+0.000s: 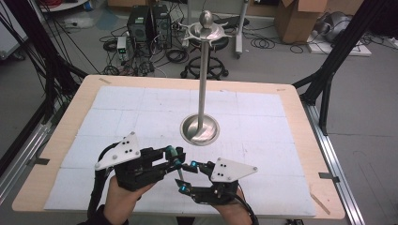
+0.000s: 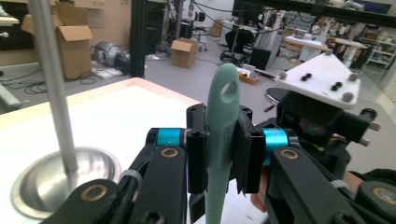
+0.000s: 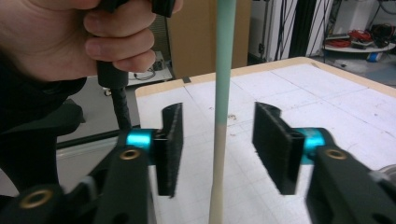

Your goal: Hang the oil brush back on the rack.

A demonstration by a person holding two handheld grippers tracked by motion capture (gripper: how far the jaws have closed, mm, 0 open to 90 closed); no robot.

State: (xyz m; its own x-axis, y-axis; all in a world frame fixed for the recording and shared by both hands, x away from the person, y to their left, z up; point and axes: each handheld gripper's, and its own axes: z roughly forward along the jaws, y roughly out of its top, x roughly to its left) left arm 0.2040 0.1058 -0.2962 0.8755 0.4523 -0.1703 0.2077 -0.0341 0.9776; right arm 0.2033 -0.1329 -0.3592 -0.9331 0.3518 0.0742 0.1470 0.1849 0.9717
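Right, so the left gripper (image 1: 174,152) is clamped on a long thin utensil (image 2: 219,140), prob. a spatula or spoon w/ a pale green handle and a hang-hole at the top end; in the left gripper view the pads (image 2: 246,156) press on the handle from both sides, well below the hole. The utensil hangs down between the two grippers near the front of the table (image 1: 56,154), over the white mat (image 1: 117,112). The right gripper (image 3: 217,147) sits w/ jaws apart either side of the shaft, where green turns to cream; neither pad (image 3: 173,140) touches it, so no second grip yet. Judging from that: pick-up is done, the handover or re-grip is only half set, and hanging it by the hole on the stand's top hooks (image 1: 206,33) looks like what's left. Stand (image 1: 202,84) is a tall metal pole rising from a shallow round dish base (image 1: 187,129), well apart from the grippers, toward mid-table. Containers: the dish base holds nothing but the pole foot. Hooks up top look bare too, though they're small and hard to read. Utensil's lower end is out of sight, can't tell its shape.
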